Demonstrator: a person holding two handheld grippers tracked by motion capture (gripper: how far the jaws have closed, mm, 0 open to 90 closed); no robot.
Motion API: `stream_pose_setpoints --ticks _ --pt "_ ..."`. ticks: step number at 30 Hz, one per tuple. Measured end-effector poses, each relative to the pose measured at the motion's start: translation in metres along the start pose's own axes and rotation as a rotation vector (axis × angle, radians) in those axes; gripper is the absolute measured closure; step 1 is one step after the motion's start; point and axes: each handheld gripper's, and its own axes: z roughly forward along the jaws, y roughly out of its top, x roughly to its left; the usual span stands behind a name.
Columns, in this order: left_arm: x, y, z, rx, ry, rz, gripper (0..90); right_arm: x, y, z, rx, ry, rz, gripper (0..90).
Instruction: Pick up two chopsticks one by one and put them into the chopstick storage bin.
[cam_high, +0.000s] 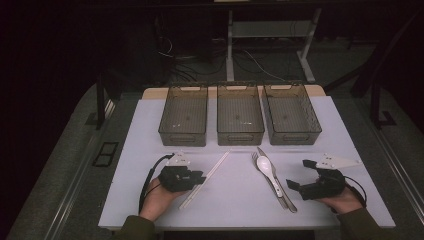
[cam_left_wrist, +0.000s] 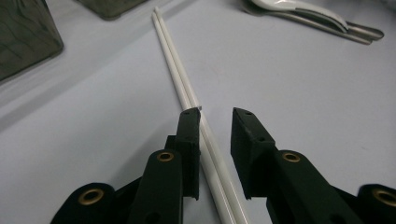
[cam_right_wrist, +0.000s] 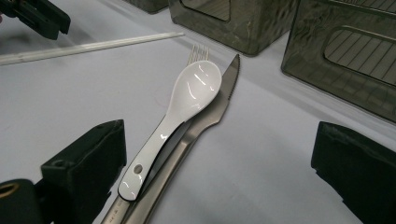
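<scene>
The left gripper (cam_high: 200, 176) lies low over the white counter (cam_high: 150, 150), its jaws straddling the near part of the chopsticks (cam_high: 205, 179). In the left gripper view the chopsticks (cam_left_wrist: 187, 93), two white sticks lying side by side, run between the jaws: one jaw sits against them, the other stands a little apart with a gap showing, so the gripper (cam_left_wrist: 215, 126) is narrowed but not yet pinching them. The sticks lie flat on the counter, slanting away toward the bins.

The right gripper (cam_high: 300, 175) rests at the counter's right, jaws spread wide and holding nothing. In the right gripper view its jaws flank a white spoon (cam_right_wrist: 182, 112) that lies on top of a knife (cam_right_wrist: 219, 107) and a fork (cam_right_wrist: 198, 50), all on the counter just ahead of it.

Three dark see-through bins (cam_high: 240, 120) stand in a row at the far side, well apart from the cutlery.
</scene>
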Motion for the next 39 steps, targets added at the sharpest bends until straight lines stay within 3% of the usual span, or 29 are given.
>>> stream_pose_setpoints --ticks 12,39 --pt "0.0008 -0.0018 0.0049 0.053 0.017 0.018 75.1 0.0001 0.0000 0.0000 0.000 -0.001 -0.001 3.2" --pt "0.0050 -0.0033 0.0056 0.083 0.049 0.016 76.6 0.0000 0.0000 0.0001 0.002 -0.002 -0.002 3.3"
